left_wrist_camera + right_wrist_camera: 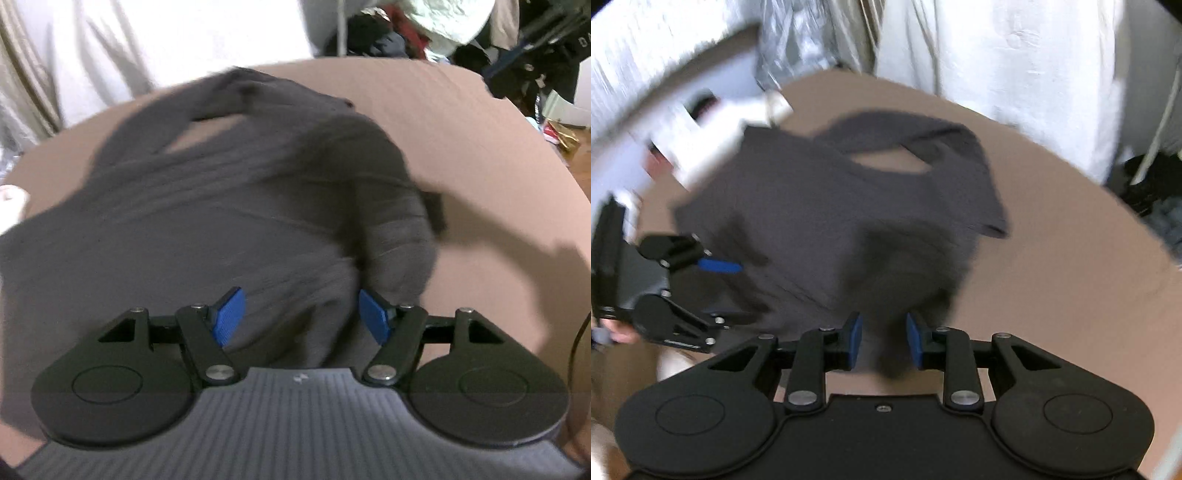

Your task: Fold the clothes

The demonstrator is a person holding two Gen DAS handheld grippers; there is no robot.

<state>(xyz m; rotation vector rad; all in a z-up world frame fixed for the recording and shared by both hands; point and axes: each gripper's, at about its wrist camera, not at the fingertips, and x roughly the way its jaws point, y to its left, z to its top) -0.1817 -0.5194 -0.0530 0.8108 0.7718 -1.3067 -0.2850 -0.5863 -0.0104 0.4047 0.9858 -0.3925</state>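
The left gripper (301, 319) hangs low over the near part of a dark grey shirt (207, 221), its blue pads spread wide with cloth showing between them but nothing pinched; a small pale logo mark sits on its ribbed grey body, too small to read. The right gripper (882, 343) has its blue pads drawn closer together with a dark fold of the shirt (820, 206) between them, though motion blur makes it hard to say whether the pads actually clamp the cloth. The shirt lies spread across the middle of the brown table (498, 206), its right side bunched and lifted into a hump near the right gripper, its neck opening toward the far edge with bare table showing through it. From the right wrist view the left gripper (720, 266) appears at the table's left edge, one blue finger over the shirt's side. A white box (683, 122), blurred, sits by the far left corner. Beyond the far edge hangs a white sheet (184, 44), and past the far right corner is a heap of dark clothes (388, 33) and a black garment (565, 48) with pale letters that cannot be read.
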